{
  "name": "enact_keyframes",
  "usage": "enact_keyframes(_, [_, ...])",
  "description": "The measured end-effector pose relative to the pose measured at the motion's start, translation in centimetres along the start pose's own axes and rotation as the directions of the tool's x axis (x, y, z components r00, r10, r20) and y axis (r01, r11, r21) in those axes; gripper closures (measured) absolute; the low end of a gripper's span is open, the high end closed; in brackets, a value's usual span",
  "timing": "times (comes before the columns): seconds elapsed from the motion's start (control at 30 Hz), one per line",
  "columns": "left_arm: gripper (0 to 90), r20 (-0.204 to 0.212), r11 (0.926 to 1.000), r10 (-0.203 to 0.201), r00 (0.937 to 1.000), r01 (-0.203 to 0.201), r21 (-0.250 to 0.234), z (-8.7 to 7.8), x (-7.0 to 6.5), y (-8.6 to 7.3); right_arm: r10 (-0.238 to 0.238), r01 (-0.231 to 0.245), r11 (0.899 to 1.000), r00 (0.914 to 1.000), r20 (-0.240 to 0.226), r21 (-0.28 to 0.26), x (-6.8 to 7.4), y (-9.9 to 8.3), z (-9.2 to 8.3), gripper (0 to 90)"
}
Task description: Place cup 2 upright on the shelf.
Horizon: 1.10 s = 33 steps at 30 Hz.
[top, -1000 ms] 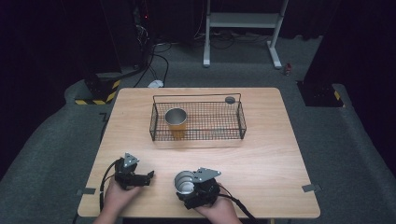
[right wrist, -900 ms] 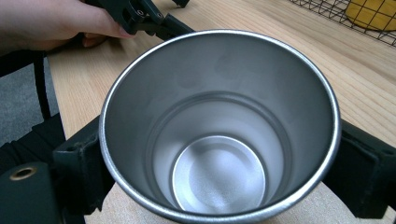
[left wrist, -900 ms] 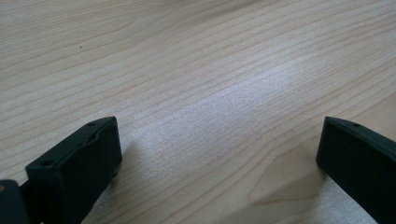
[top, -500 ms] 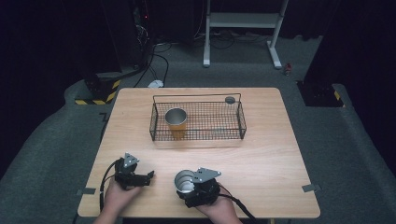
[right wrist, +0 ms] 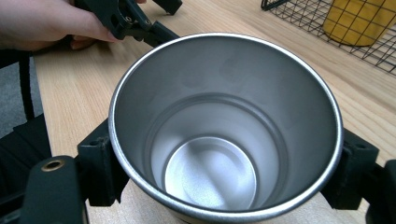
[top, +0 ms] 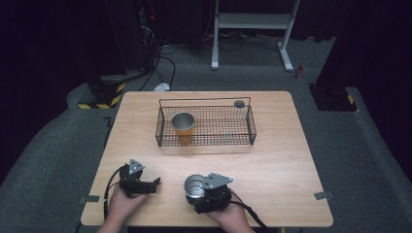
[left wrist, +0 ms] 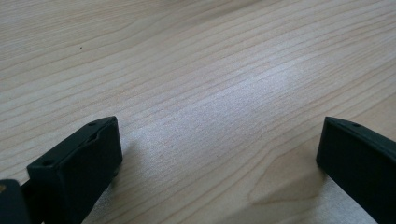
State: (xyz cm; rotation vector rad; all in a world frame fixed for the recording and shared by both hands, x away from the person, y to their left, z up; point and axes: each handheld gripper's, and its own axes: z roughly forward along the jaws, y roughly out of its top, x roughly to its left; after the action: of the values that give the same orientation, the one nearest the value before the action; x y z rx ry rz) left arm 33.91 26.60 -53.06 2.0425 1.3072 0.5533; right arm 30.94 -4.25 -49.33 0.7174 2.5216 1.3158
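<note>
We've got the right claw point(top: 197, 187) pinching a steel cup point(top: 195, 185), one jaw on each side of its wall, cup upright with mouth up, at the worktop's point(top: 272, 160) 6 o'clock edge. Left claw point(top: 156, 182) at 7 o'clock, jaws spread wide over bare wood, gripping nothing. Wire basket point(top: 228, 126) sits toward 12 o'clock, well apart from both claws, with a yellow cup point(top: 183, 127) upright in its 9 o'clock end.
</note>
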Motion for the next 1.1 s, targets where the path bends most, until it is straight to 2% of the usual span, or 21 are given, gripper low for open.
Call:
enact_keyframes(0.23, [0.7,-0.001,1.0000,-0.005,1.0000,0.005,-0.002,0.0,0.0,0.0,0.008,-0.007,1.000,0.9995,0.030,-0.025,-0.5,0.1,-1.0,18.6])
enact_keyframes(0.5, [0.7,-0.001,1.0000,-0.005,1.0000,0.005,-0.002,0.0,0.0,0.0,0.038,-0.034,0.998,0.9955,0.087,-0.056,-2.1,-0.1,-2.6,18.6])
enact_keyframes(0.8, [0.7,-0.001,1.0000,-0.005,1.0000,0.005,-0.002,0.0,0.0,0.0,0.089,-0.075,0.993,0.9847,0.150,-0.094,-4.1,-0.5,-4.5,18.7])
enact_keyframes(1.1, [0.6,0.000,1.0000,-0.003,1.0000,0.003,-0.002,0.0,0.0,0.0,0.112,-0.091,0.990,0.9726,0.204,-0.110,-5.6,-0.9,-5.8,18.6])
